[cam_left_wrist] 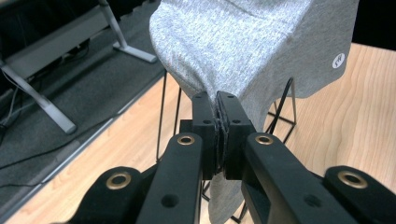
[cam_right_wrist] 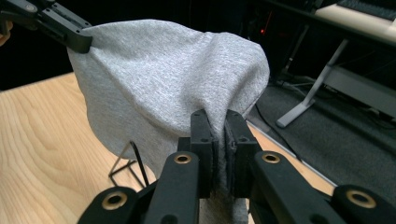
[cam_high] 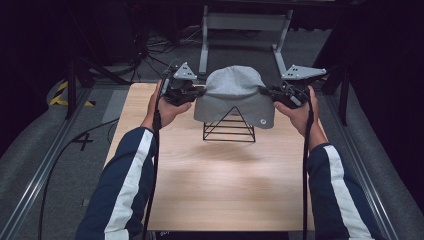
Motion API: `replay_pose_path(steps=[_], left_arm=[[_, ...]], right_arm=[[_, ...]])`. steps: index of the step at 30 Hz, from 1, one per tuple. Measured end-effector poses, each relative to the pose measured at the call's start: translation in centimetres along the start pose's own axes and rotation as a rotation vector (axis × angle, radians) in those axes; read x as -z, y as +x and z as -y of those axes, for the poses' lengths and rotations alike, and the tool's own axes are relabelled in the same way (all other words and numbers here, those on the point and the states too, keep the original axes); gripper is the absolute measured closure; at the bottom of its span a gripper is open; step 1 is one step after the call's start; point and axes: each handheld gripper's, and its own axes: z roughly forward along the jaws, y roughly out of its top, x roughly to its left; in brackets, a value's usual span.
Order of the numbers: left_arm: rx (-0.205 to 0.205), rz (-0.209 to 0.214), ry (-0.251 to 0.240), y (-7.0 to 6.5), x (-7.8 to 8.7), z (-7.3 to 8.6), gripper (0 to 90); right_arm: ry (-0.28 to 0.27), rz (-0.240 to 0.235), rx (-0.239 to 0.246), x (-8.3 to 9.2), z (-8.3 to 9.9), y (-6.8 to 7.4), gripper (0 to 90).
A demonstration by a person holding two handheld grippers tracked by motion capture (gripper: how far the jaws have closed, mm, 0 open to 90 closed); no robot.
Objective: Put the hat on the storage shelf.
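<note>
Over the wooden table (cam_high: 225, 185), both grippers, left (cam_high: 200, 92) and right (cam_high: 265, 91), pinched the grey beanie (cam_high: 234, 92) above the wire stand (cam_high: 229, 131).

the near half of the wooden table (cam_high: 225, 190) lies bare, so hands can pass freely there. in the middle of the far half stands a black wire stand (cam_high: 229, 127), draped by a grey hat (cam_high: 234, 95) that blocks the way over its top. the left gripper (cam_high: 196, 92) and right gripper (cam_high: 266, 91) take up the room on either side of the hat, each clamped on its edge. beyond the far edge stands a grey metal frame (cam_high: 245, 22), and rails (cam_high: 40, 175) run along the table's sides.
</note>
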Motion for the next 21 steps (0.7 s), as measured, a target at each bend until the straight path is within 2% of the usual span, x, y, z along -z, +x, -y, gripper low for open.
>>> replay_pose_path(steps=[2,17,21], left_arm=[[0.005,0.003,0.018,0.0,-0.6,0.7,87.0],[0.033,0.028,0.067,-0.8,-3.4,3.8,86.9],[0.012,0.028,0.093,-1.2,-4.2,4.3,86.9]], right_arm=[[0.018,-0.008,-0.006,-0.6,1.0,0.1,84.2],[0.12,-0.037,-0.033,-3.3,5.6,0.8,84.2],[0.14,-0.044,-0.047,-4.0,6.7,0.9,84.2]])
